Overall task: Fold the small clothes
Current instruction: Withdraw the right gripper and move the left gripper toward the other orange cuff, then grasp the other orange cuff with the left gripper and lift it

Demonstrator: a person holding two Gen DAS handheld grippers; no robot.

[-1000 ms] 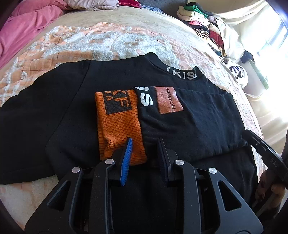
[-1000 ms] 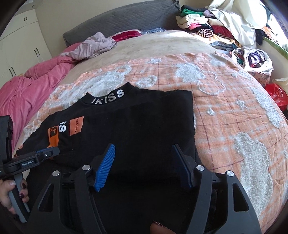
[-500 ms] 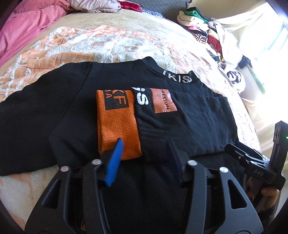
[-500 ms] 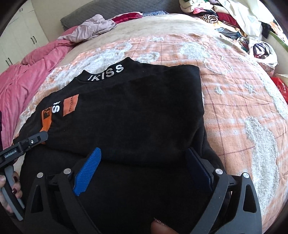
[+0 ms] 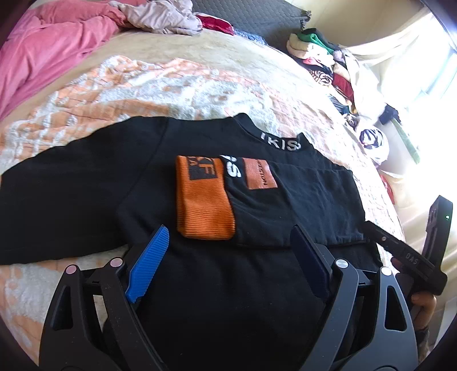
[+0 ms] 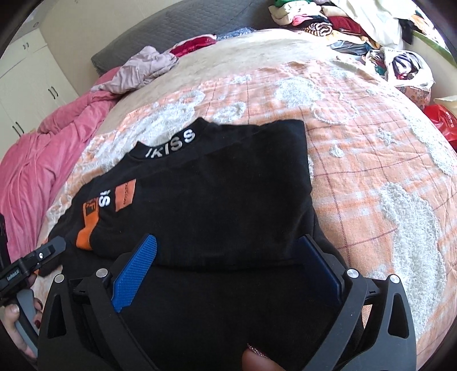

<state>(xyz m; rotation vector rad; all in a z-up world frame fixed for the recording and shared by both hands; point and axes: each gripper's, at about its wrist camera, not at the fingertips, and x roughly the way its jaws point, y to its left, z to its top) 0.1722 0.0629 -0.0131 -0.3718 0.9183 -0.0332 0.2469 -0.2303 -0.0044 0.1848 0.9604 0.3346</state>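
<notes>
Surface: bed [image 6: 285,51] spread with an orange-and-white plaid blanket [image 6: 371,159].
On the blanket: black sweatshirt [image 5: 271,299] with orange cuff, lying flat, one sleeve folded across its body.
Left edge: rumpled pink duvet [image 6: 37,159].
Head end: crumpled mauve garment [image 6: 142,68], red cloth just beside it.
Far right corner: heap of mixed clothes [image 6: 328,20].

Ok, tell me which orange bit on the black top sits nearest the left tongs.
The orange ribbed cuff, just ahead of the opening left tongs; the small orange patch lies farther up.
</notes>
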